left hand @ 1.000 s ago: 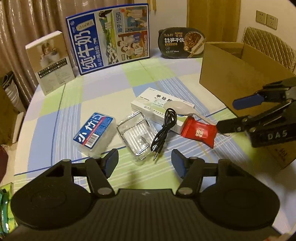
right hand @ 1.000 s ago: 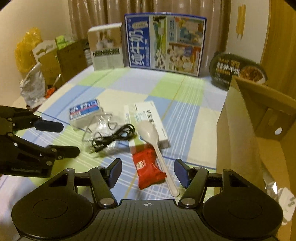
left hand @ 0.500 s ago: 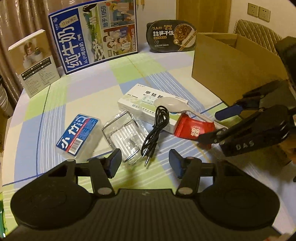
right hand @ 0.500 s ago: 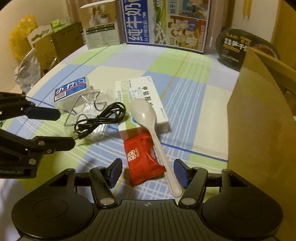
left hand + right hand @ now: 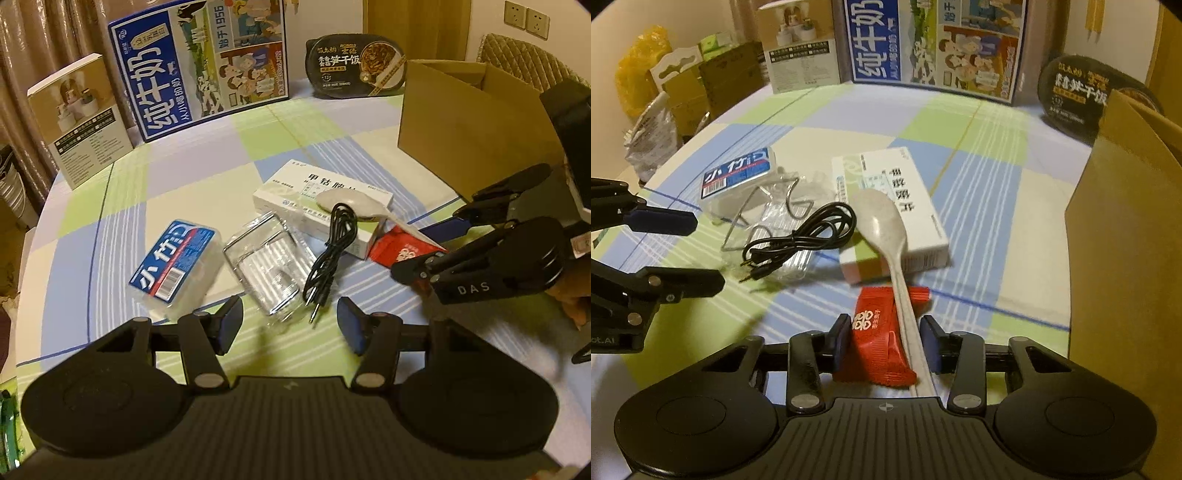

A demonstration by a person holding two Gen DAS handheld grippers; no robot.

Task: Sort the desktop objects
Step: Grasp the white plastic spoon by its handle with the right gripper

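On the checked tablecloth lie a blue-labelled plastic box (image 5: 177, 258), a clear plastic case (image 5: 269, 266), a black cable (image 5: 332, 251), a white medicine box (image 5: 321, 199), a pale spoon (image 5: 882, 229) and a red snack packet (image 5: 875, 332). My right gripper (image 5: 884, 338) is closing. Its pads sit against the red packet and the spoon handle between them. It also shows at the right of the left wrist view, right gripper (image 5: 430, 245). My left gripper (image 5: 291, 325) hovers open just short of the clear case and the cable plug, holding nothing.
An open cardboard box (image 5: 461, 129) stands at the right. A big blue milk carton (image 5: 207, 62), a white product box (image 5: 81, 118) and a black instant-meal bowl (image 5: 354, 66) line the far edge. Bags and boxes (image 5: 665, 92) sit beyond the table's left rim.
The right gripper came down over the red packet and spoon handle, and its jaws narrowed onto them. The left gripper stayed nearly still, its jaws a little narrower than a second ago.
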